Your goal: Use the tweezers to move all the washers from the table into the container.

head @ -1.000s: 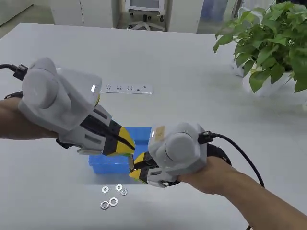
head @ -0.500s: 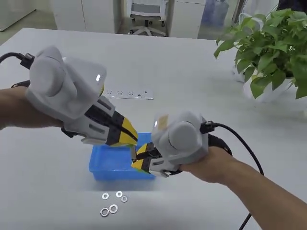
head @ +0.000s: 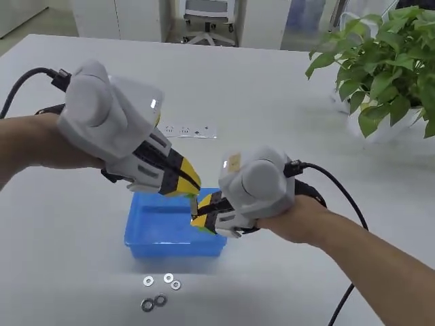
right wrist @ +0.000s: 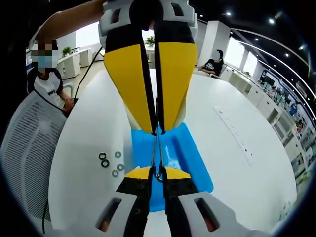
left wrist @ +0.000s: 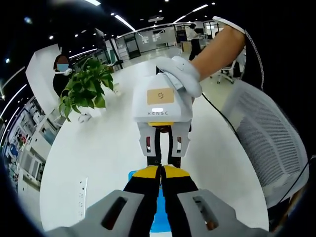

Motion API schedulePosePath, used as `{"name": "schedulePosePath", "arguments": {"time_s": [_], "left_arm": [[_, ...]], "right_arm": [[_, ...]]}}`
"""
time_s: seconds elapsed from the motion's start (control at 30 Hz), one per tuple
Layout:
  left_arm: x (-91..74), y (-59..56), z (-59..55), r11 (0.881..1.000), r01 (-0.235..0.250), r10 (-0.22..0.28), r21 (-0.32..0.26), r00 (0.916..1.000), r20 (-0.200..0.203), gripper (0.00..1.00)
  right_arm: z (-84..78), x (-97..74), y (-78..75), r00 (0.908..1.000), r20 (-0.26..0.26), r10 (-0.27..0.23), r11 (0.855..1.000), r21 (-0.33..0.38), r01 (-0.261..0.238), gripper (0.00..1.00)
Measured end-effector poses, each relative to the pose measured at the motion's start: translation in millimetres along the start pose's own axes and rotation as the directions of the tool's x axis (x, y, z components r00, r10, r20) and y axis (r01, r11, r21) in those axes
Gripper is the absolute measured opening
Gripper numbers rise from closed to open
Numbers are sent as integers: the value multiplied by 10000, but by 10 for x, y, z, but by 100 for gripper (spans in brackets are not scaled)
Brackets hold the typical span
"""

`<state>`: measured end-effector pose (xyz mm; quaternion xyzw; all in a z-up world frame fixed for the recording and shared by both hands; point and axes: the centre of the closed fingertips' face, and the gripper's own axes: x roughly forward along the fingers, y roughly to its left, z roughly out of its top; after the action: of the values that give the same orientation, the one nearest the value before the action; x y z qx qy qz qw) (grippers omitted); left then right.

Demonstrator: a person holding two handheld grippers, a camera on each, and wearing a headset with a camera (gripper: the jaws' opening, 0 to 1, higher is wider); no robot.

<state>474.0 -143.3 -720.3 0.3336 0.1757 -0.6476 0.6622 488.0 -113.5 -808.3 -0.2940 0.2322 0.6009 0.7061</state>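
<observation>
A thin pair of metal tweezers (right wrist: 156, 153) spans the short gap between my two grippers, above the blue container (head: 160, 234). In the right gripper view, my right gripper (right wrist: 157, 174) is shut on the tweezers' near end. My left gripper (right wrist: 157, 129) comes down from above with its yellow jaws shut on the far end. In the head view the left gripper (head: 192, 185) and right gripper (head: 198, 221) meet tip to tip over the container's right side. Several small metal washers (head: 160, 288) lie on the white table just in front of the container.
A white power strip (head: 183, 130) lies beyond the container. A potted green plant (head: 387, 68) stands at the far right. An office chair (head: 204, 13) sits past the table's far edge. A black cable (head: 340, 204) trails from the right gripper.
Both grippers, still tip to tip, have moved away from the washers and the container's front edge to over the container. The washers have not moved.
</observation>
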Motion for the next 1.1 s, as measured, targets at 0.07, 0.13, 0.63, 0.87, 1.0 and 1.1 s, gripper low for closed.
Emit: {"name": "schedulePosePath", "arguments": {"time_s": [0.07, 0.13, 0.63, 0.87, 1.0, 1.1], "left_arm": [[37, 23, -35, 10000, 22, -23, -26, 10000, -21, 5], [70, 40, -72, 10000, 67, -67, -48, 10000, -73, 5], [262, 129, -278, 9987, 298, -305, -415, 9994, -166, 5], [327, 138, -362, 9976, 428, -442, -552, 9987, -244, 5], [349, 134, -389, 9970, 459, -476, -621, 9985, -255, 5], [367, 133, -414, 9964, 472, -490, -701, 9985, -242, 5]], "right_arm": [[-41, 32, -26, 10000, -76, 46, 10000, 2, -46, 10], [-81, 64, -42, 9998, -136, 131, 9999, 27, -130, 10], [-288, 250, -119, 9981, -469, 409, 9986, 363, -392, 10], [-358, 337, -121, 9962, -628, 605, 9971, 491, -575, 10], [-384, 369, -115, 9952, -705, 680, 9966, 522, -644, 10], [-406, 386, -111, 9945, -754, 726, 9961, 555, -685, 10]]}}
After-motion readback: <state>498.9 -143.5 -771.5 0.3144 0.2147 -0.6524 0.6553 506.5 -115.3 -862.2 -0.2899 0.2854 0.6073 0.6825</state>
